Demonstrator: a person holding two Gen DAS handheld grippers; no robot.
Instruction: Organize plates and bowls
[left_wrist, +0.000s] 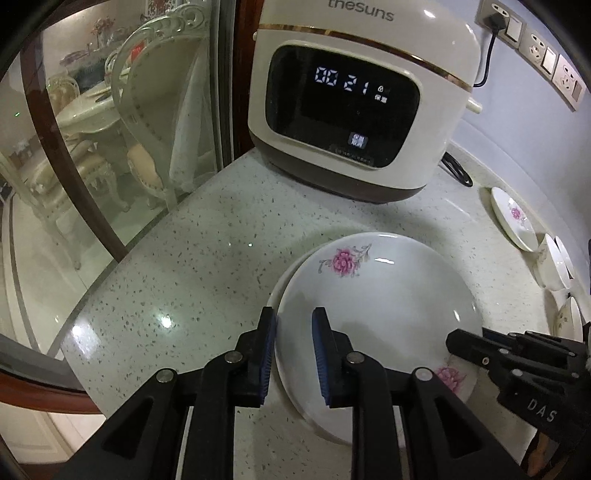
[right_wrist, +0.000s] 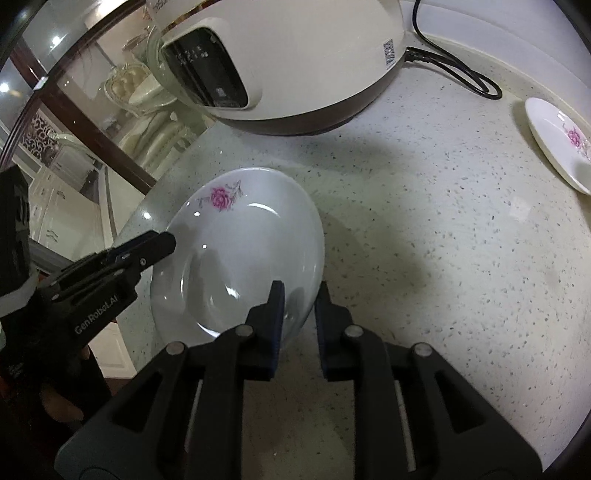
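Top plate (left_wrist: 376, 306) sits on a second plate (left_wrist: 286, 275), whose rim peeks out at 10 o'clock. The stack is on the worktop (left_wrist: 184, 258), w/ the rice cooker (left_wrist: 354, 92) at 12.

Left gripper (left_wrist: 293, 314) straddles the top plate's 9 o'clock rim, one finger outside and one over the well. Right gripper (right_wrist: 299, 286) does the same at the 3 o'clock rim. Both pairs of fingers look released: slack around the rim, not pinching.

Step in hand, prob.: seating the top plate. To do it well, nudge it toward 10 so the rims line up, then draw both grippers out sideways w/o dragging the rim.

Room: the worktop's curved edge and glass run from 11 round to 7, close to the stack, so don't push further that way. There is open worktop toward 2, w/ a small plate (left_wrist: 513, 218) and bowls (left_wrist: 552, 266) lined up at 3.
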